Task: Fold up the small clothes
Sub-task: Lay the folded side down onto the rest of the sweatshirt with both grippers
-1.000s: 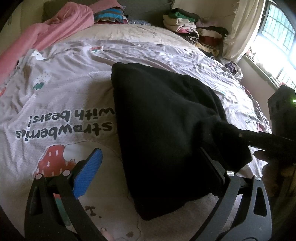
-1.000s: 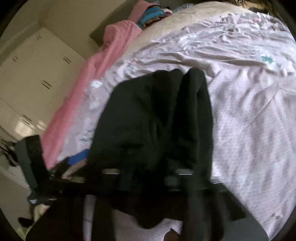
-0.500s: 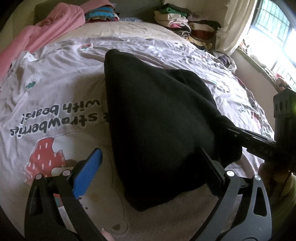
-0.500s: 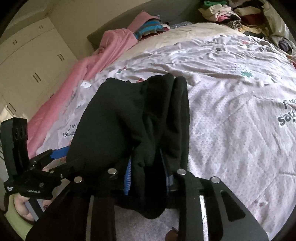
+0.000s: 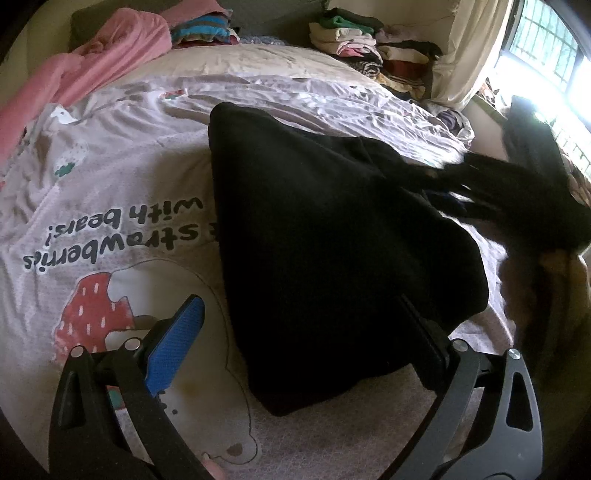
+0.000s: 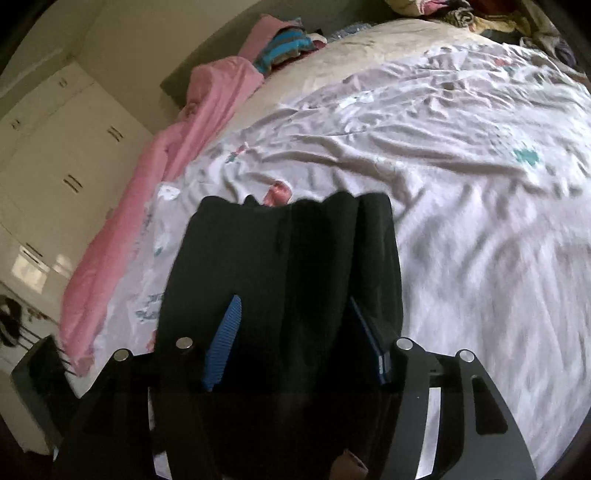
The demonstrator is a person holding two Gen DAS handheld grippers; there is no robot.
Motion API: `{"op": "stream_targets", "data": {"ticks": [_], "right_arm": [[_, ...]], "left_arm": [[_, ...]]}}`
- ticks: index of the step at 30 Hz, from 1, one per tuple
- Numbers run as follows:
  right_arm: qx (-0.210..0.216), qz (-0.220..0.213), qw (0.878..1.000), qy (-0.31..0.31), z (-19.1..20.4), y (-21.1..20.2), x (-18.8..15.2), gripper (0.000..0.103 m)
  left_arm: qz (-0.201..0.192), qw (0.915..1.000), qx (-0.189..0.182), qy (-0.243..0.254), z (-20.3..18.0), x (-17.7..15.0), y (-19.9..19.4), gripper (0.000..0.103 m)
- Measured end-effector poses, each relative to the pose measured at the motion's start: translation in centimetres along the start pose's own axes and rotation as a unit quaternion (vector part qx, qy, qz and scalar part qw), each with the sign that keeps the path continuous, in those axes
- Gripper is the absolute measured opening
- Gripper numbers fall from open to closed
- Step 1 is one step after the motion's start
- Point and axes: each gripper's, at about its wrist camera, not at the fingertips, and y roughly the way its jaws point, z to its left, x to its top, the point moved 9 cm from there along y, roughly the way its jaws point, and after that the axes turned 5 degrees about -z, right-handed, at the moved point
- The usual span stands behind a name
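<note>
A black garment [image 5: 325, 240] lies folded on the printed bedsheet [image 5: 110, 184]. My left gripper [image 5: 299, 332] is open low over the sheet. Its blue left pad [image 5: 177, 343] is clear of the cloth, and its right finger [image 5: 421, 332] rests at the garment's near edge. In the left wrist view my right gripper [image 5: 450, 188] is a dark blur at the garment's right side. In the right wrist view the black garment [image 6: 280, 266] runs between the fingers of the right gripper [image 6: 295, 336]. Its jaws are opening, and the blue pad [image 6: 225, 332] stands away from the folds.
A pink blanket [image 5: 92, 74] lies along the bed's far left side. Stacks of folded clothes [image 5: 369, 40] and a striped pile [image 5: 203, 31] sit at the head of the bed. A curtain and window are at the right, and a white wardrobe [image 6: 55, 166] stands beyond the bed.
The right gripper's jaws have spread apart from their grip on the black cloth, and it has drawn back to the right. The garment has sunk flatter onto the sheet. The left gripper stays put.
</note>
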Motion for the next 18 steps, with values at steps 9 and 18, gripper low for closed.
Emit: {"op": "stream_targets", "data": {"ticks": [9, 18], "right_arm": [[-0.037, -0.071, 0.993, -0.082, 1.1, -2.6, 2.1, 0.007], [-0.104, -0.049, 0.990, -0.081, -2.1, -0.8, 0.0, 0.023]], "left_arm": [[-0.007, 0.9998, -0.016, 0.000, -0.7, 0.4, -0.4, 0.093], [-0.001, 0.9998, -0.010, 0.018, -1.8, -0.5, -0.7, 0.093]]}}
